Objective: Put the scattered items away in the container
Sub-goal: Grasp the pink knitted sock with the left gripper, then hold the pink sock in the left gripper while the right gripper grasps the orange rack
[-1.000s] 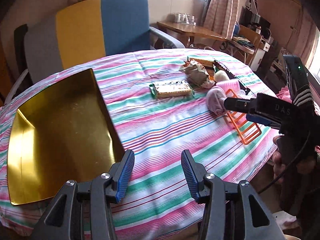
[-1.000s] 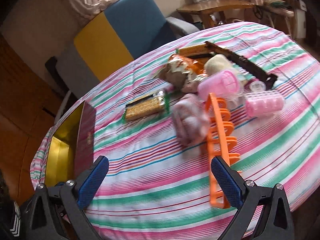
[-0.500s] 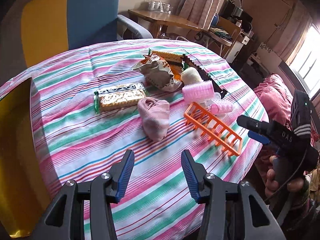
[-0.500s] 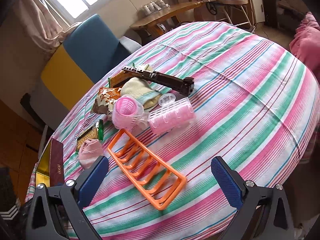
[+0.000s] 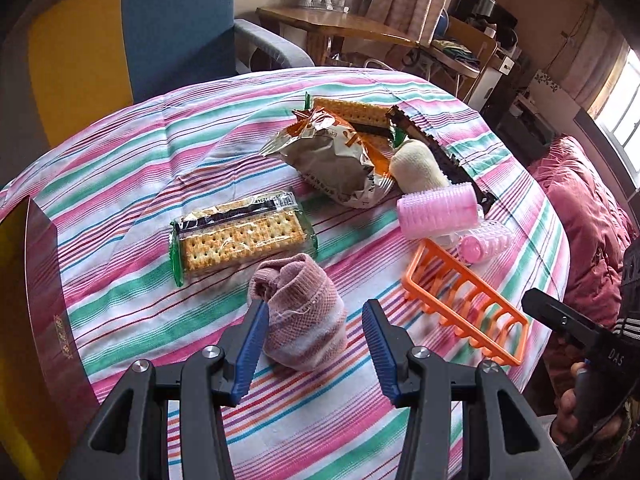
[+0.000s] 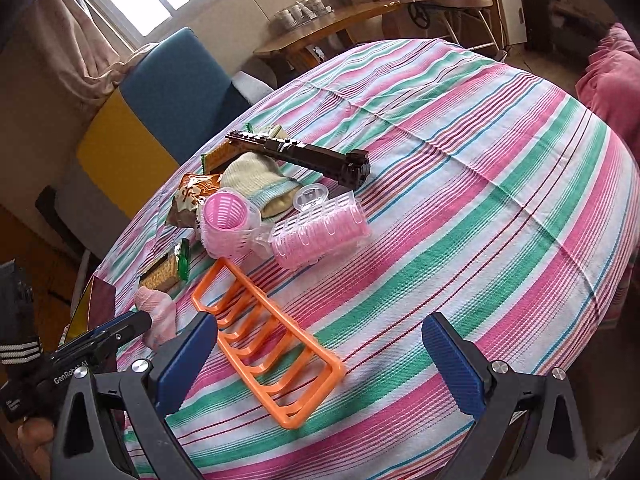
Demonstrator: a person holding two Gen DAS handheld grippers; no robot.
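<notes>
Between the left gripper's [image 5: 314, 338] blue pads lay a rolled pink sock [image 5: 301, 316], on the near part of the striped tablecloth [image 5: 168, 148]. The jaws stood partly open around it; the left pad looked to be brushing the knit, the right pad clear, so nothing was gripped. Such a sock should be light, soft and squashy, best pinched across its thick rolled middle. To the right, the right gripper [image 6: 320, 364] hung with jaws wide and empty over the orange plastic rack [image 6: 266, 344], which looked stiff and light, its long rim the likely hold. Far of the sock sat a sealed cracker packet [image 5: 242, 236], crinkly and fragile; its print was unreadable. At the far left stood the gold-lined box [image 5: 40, 320], probably the container, with small gilt characters too blurred to read. "DAS" showed on the right tool, "GenRobot" on the left.
</notes>
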